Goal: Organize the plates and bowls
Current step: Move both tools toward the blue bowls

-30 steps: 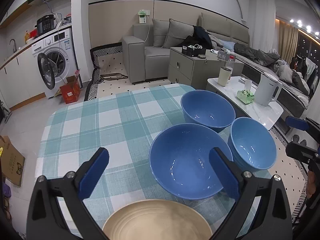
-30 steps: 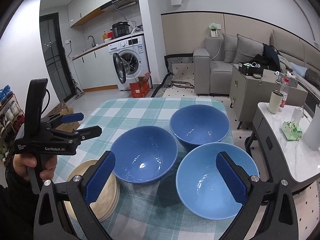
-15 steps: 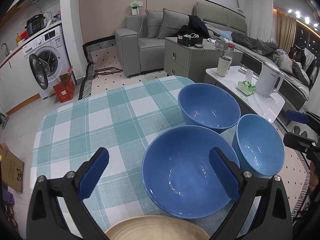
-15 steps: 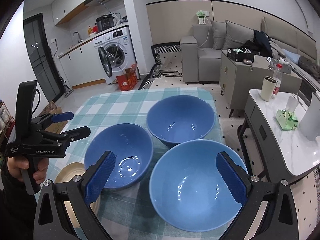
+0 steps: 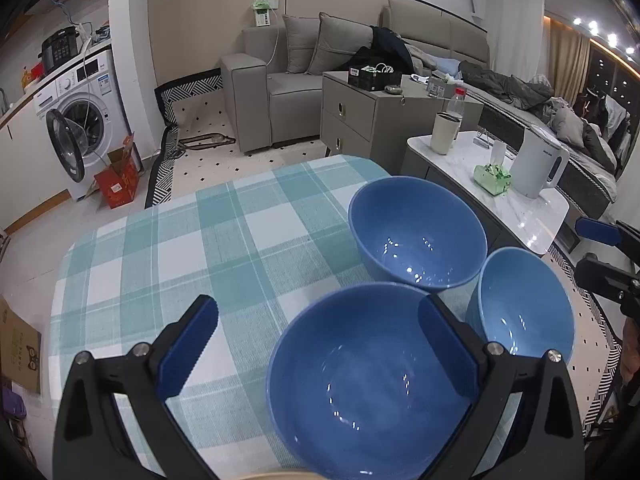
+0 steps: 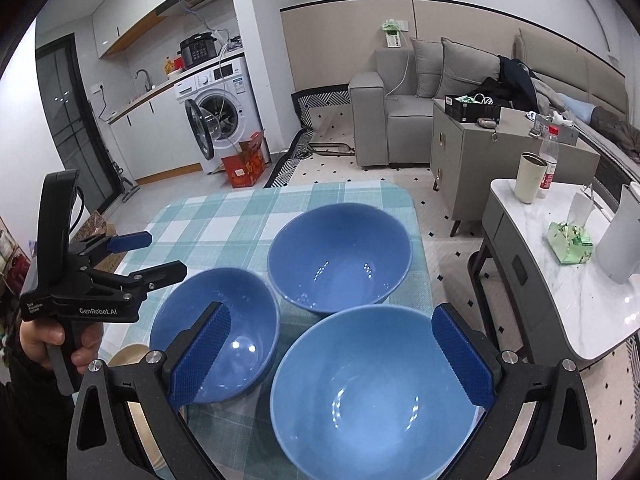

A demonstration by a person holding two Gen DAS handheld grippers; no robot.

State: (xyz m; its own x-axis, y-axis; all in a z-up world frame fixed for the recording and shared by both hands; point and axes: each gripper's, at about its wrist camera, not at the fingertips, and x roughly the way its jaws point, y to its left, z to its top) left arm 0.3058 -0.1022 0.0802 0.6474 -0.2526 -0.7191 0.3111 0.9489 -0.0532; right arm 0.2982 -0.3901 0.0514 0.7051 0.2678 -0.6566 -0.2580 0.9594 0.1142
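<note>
Left wrist view: the left gripper [image 5: 318, 344] gapes wide, empty, over the nearest glossy blue ceramic bowl [image 5: 372, 384] on a teal checked tablecloth [image 5: 180, 248], seemingly lining up for its rim; beside that bowl, the right gripper [image 6: 330, 354], equally wide and empty, hovers above another blue bowl [image 6: 376, 396], probably for nesting

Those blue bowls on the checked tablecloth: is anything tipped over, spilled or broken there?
Nothing stands out. All three glossy blue bowls, the far one, the left one and the near one, sit upright, empty and uncracked on the teal checked tablecloth. Beige plates peek out beside them.
</note>
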